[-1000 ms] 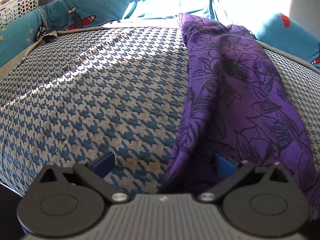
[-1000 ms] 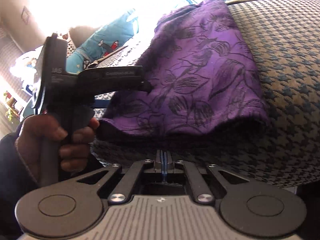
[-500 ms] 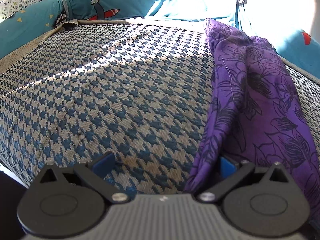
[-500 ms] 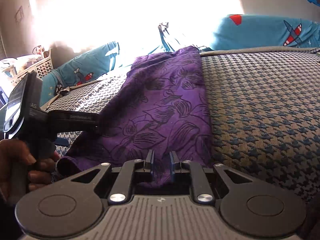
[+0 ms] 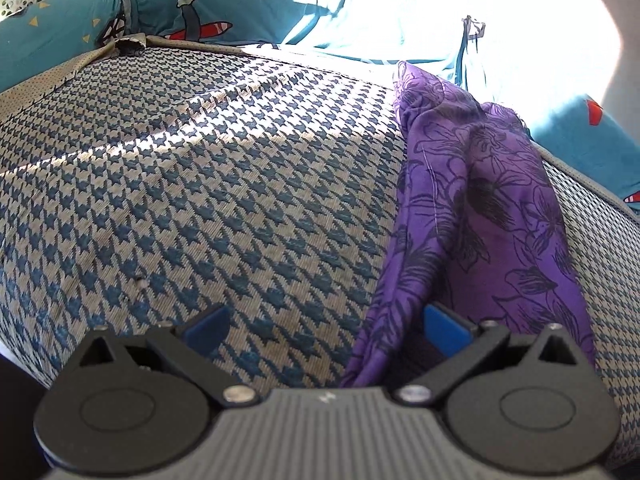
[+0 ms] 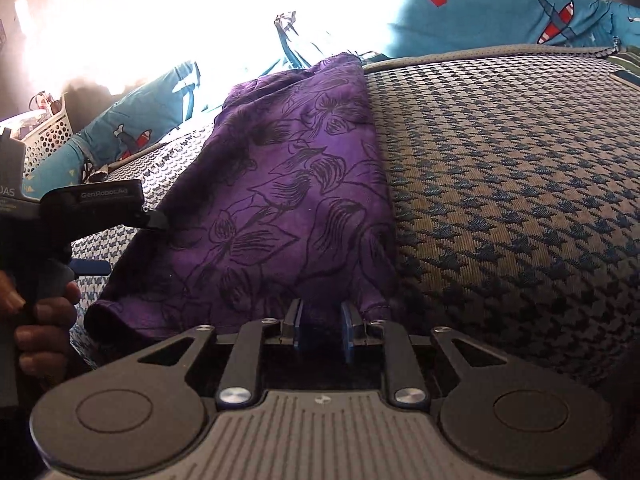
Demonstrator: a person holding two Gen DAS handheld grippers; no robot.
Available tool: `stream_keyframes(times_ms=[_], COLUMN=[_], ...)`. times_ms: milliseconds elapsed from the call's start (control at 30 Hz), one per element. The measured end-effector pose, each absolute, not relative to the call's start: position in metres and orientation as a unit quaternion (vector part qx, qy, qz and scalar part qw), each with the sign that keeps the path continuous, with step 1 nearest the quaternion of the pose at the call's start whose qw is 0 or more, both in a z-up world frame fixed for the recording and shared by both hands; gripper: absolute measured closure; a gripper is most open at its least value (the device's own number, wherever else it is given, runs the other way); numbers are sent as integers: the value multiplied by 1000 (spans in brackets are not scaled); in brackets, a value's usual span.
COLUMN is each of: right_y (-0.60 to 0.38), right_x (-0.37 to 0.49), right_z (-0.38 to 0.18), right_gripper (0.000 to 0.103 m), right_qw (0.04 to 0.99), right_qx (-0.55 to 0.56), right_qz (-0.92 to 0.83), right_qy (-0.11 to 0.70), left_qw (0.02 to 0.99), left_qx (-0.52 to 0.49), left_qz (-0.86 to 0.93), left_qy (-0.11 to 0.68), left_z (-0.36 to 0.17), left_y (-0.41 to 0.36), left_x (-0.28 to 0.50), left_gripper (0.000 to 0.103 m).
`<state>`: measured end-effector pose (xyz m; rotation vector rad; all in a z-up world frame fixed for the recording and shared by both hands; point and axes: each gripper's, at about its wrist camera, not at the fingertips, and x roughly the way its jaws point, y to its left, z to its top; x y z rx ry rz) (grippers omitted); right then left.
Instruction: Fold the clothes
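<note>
Lying lengthwise along a houndstooth-patterned blue and beige cushion (image 5: 208, 184), a purple garment of thin fabric printed with black flowers (image 6: 296, 200) is already doubled into a long narrow strip, its near hem reaching right up to both sets of jaws.

Left gripper (image 5: 324, 326): jaws are standing wide apart, released. The near left edge of the strip is falling between them, just inside the right-hand blue pad; the left-hand pad is sitting over bare cushion.

Right gripper (image 6: 322, 330): jaws are parted with a narrow gap, and the hem at the near right corner is sitting in or just beyond that gap. Not clamped, as far as I can see.

Handling, as a judgement: the cloth is looking light, limp and somewhat slick; it is draping and rippling at the left edge, so it will probably sag and slide unless pinched through all layers. Best hold seems to be the two near corners at the stitched hem, where the layers are thickest.

Teal bedding printed with aeroplanes (image 5: 180, 8) and a white perforated plastic basket (image 6: 44, 140) are lying well beyond the jaws.
</note>
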<state>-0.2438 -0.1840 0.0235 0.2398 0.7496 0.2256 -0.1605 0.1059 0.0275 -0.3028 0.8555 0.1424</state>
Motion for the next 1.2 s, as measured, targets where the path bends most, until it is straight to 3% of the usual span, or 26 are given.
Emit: stream_keyframes(times_ms=[267,1200], right_y=[-179,-168], right_x=[-245,-244], right_z=[24,20], right_gripper=[72,48], right_qw=[919,921], right_qx=[111,85], right_qz=[116,139], right_qy=[361,353], left_qw=[902,896], left_qx=[-137,-79], left_qz=[67,119], left_qy=[403,421], left_z=[36,3], left_y=[101,107], left_x=[-130,-54], left_gripper=[0,0])
